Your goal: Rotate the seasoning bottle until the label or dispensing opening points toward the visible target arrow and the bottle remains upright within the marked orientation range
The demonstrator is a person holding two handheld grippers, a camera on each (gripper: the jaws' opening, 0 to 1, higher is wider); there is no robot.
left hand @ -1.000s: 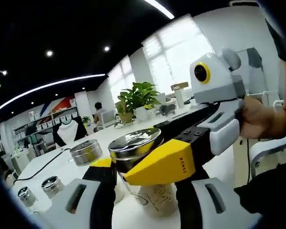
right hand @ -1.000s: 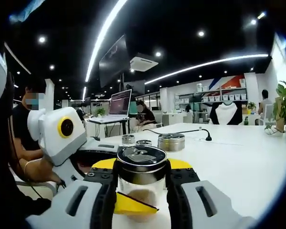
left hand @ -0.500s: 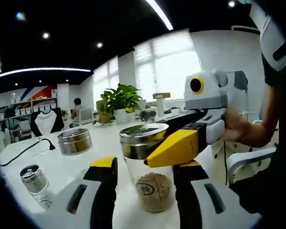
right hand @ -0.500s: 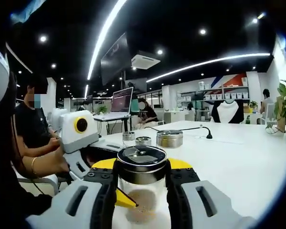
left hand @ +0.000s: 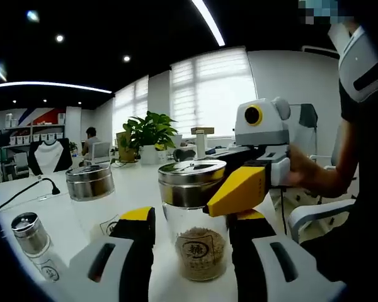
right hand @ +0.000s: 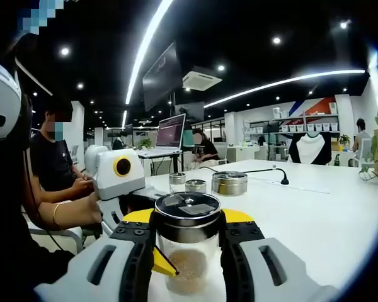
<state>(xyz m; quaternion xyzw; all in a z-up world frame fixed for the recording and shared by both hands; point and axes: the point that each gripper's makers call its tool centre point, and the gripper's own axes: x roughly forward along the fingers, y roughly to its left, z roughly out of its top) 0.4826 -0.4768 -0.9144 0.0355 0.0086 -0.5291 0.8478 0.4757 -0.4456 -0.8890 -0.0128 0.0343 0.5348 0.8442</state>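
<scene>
In the left gripper view, the seasoning bottle (left hand: 193, 220) stood upright on the white counter (left hand: 69, 214), its label facing the camera. The left tool (left hand: 192, 236) was spread, jaws flanking the bottle without touching. The right tool (left hand: 236, 192) pinched its metal lid. In the right gripper view, the right tool (right hand: 186, 236) clamped the seasoning bottle (right hand: 186, 248), and 3 other jars (right hand: 229, 183) stood behind.

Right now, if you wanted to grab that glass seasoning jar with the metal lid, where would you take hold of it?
Probably at the metal lid band, from the side. The seasoning jar stands upright on the table, and the right gripper sits there now, one jaw either side of its round lid.
</scene>
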